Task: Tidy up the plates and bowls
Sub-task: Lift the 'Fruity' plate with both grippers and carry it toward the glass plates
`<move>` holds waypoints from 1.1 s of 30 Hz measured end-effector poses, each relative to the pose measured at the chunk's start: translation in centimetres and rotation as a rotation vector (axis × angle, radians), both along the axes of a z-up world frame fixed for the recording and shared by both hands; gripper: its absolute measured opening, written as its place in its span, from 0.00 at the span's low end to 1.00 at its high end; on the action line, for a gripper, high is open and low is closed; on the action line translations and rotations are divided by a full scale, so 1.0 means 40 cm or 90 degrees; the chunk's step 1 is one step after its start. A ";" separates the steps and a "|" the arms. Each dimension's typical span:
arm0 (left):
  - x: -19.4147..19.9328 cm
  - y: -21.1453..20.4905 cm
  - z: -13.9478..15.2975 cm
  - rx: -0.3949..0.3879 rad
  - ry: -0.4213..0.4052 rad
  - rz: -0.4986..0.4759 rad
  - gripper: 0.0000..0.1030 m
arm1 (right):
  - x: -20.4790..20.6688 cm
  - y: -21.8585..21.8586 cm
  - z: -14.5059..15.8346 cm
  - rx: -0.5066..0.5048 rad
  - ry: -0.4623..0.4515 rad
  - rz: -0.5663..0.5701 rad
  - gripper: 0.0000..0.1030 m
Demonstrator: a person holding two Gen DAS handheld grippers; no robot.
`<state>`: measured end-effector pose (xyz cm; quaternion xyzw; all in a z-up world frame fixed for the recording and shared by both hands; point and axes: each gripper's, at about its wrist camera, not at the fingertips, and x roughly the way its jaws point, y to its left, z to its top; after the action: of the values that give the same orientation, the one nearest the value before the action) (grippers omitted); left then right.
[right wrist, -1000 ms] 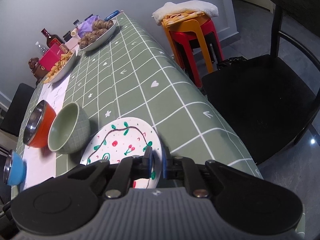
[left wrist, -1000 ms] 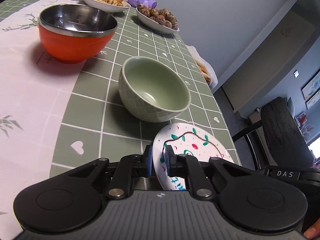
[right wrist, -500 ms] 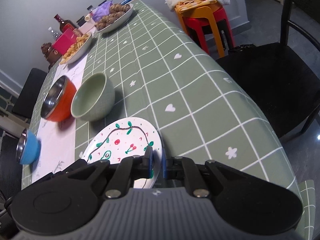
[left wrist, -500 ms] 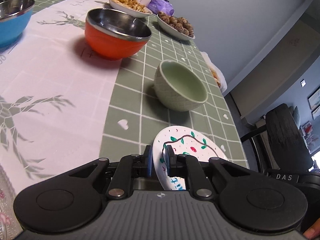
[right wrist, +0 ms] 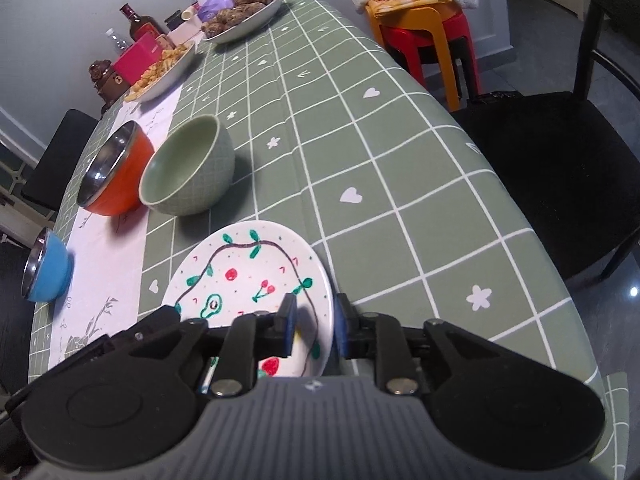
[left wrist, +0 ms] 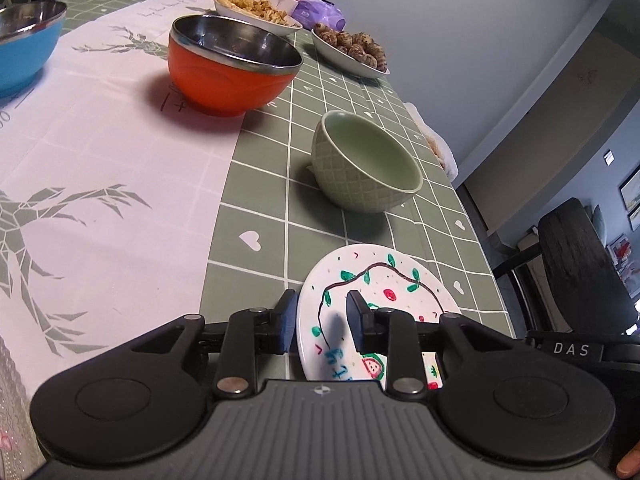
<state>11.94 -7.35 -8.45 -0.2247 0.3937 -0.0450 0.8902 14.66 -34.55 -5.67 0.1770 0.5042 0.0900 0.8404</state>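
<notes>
While both grippers, left (left wrist: 322, 320) and right (right wrist: 314, 324), stand parted astride opposite rims, the white hand-painted ceramic plate (right wrist: 248, 280) lies flat near the table's edge; it looks stiff, glazed-slippery, breakable, best pinched at its thin rim.

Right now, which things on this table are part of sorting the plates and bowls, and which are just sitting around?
Part of the job:
painted plate
green bowl
orange bowl
blue bowl

Just lying about:
dish of fried snacks
dish of brown round food
pink box
dark bottle
stacked stools
black chair
</notes>
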 end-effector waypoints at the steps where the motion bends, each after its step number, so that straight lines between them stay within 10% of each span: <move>1: 0.000 -0.005 0.001 0.007 -0.003 -0.002 0.33 | -0.001 0.002 0.000 -0.003 -0.003 0.002 0.22; 33: -0.132 0.140 0.190 0.007 -0.089 0.054 0.25 | -0.074 0.097 0.136 0.093 -0.086 0.061 0.09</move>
<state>6.66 -1.76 -0.86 -0.2329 0.3213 -0.0209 0.9177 11.72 -30.67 -0.25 0.2070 0.4465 0.1783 0.8520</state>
